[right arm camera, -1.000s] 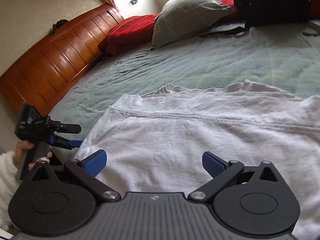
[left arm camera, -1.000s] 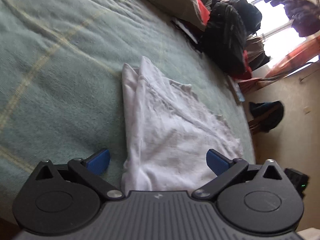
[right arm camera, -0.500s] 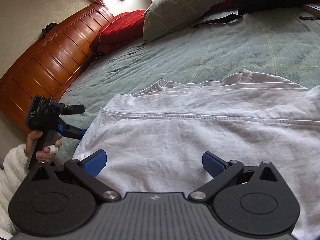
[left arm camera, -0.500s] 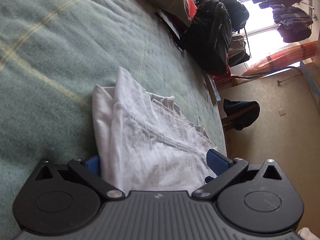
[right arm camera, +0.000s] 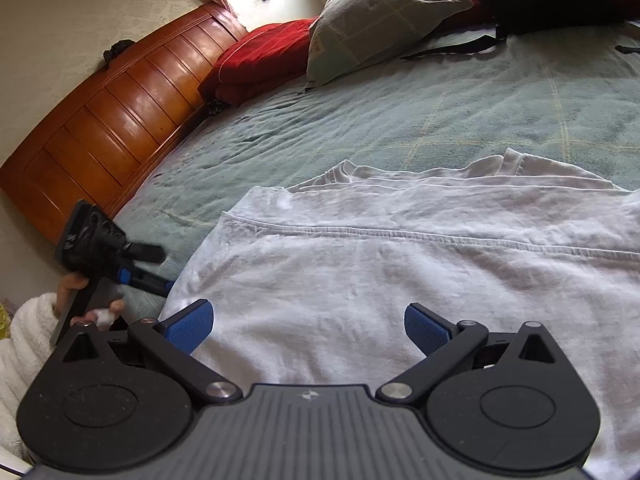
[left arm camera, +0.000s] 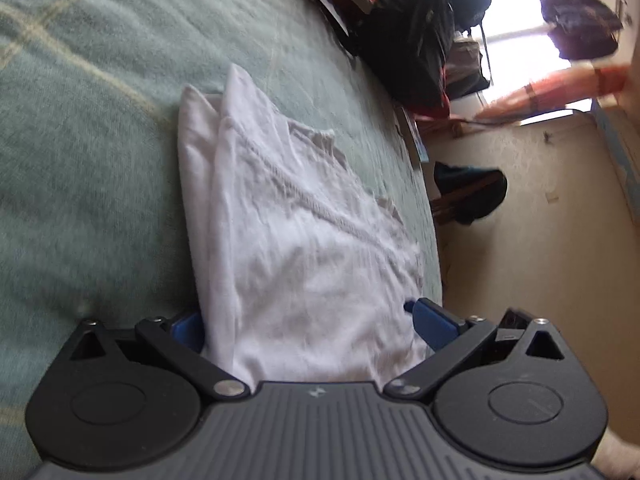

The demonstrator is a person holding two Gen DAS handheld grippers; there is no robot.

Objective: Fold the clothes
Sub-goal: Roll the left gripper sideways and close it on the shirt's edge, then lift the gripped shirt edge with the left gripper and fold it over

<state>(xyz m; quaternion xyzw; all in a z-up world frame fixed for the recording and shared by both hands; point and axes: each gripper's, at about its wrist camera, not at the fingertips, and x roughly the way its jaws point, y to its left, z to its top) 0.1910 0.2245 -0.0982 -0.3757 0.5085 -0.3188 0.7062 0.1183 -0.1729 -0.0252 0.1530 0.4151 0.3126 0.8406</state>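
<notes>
A white garment [right arm camera: 400, 280], partly folded with a stitched hem running across it, lies flat on a green blanket [right arm camera: 400, 120] that covers the bed. The left gripper [left arm camera: 308, 326] has its jaws spread wide, and the near edge of the garment lies between its two blue pads; cloth hides most of the left pad [left arm camera: 186, 330] and reaches the right pad, but the jaws have not pressed together on it. The right gripper [right arm camera: 308, 326] hangs over the near part of the garment, its jaws likewise wide apart and holding nothing; whether its pads touch the cloth cannot be told. In the right wrist view a hand [right arm camera: 84, 300] in a fluffy white sleeve [right arm camera: 24, 340] holds the left gripper at the garment's corner.
</notes>
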